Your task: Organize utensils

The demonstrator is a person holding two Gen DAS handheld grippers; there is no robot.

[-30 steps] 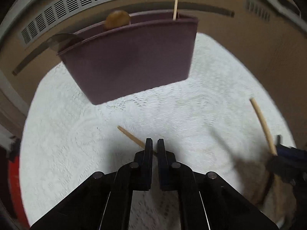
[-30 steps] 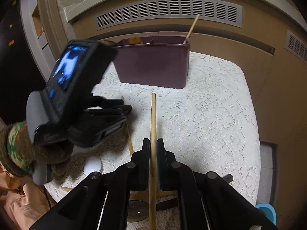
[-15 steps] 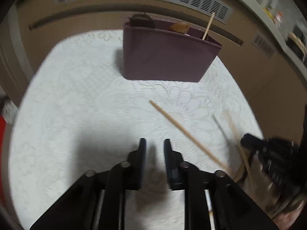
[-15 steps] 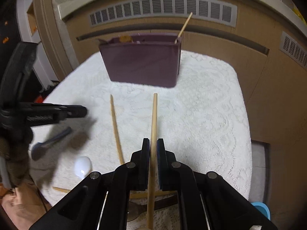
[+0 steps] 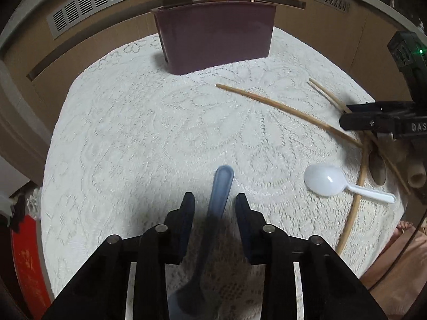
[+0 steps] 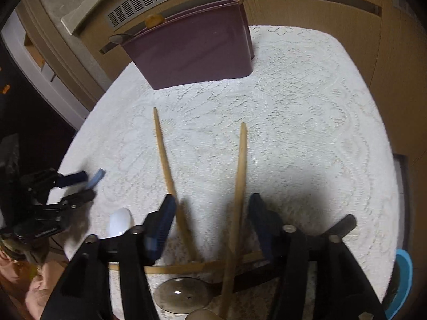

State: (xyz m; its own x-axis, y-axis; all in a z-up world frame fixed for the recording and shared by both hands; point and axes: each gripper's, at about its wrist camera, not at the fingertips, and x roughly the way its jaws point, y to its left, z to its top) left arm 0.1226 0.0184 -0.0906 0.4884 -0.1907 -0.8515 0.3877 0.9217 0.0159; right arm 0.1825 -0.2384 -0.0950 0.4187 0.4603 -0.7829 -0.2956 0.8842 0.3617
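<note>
A maroon utensil holder (image 5: pixel 216 37) stands at the far edge of the white lace tablecloth (image 5: pixel 133 138); it also shows in the right wrist view (image 6: pixel 194 50), with a chopstick and spoon ends sticking out. My left gripper (image 5: pixel 214 200) is open, its fingers either side of a blue plastic spoon (image 5: pixel 220 194) lying on the cloth. My right gripper (image 6: pixel 213 205) is open, straddling two wooden chopsticks (image 6: pixel 238 181) that lie on the cloth. A white plastic spoon (image 5: pixel 328 180) lies to the right of the left gripper.
More wooden chopsticks (image 5: pixel 280 106) lie on the right of the cloth. A dark grey spoon (image 6: pixel 181 294) and a long wooden stick (image 6: pixel 173 268) lie under the right gripper. A light blue object (image 6: pixel 403 272) sits past the table's right edge.
My left gripper has opened and moved over the blue spoon. My right gripper has opened, letting go of the chopstick it held, which now lies on the cloth.
</note>
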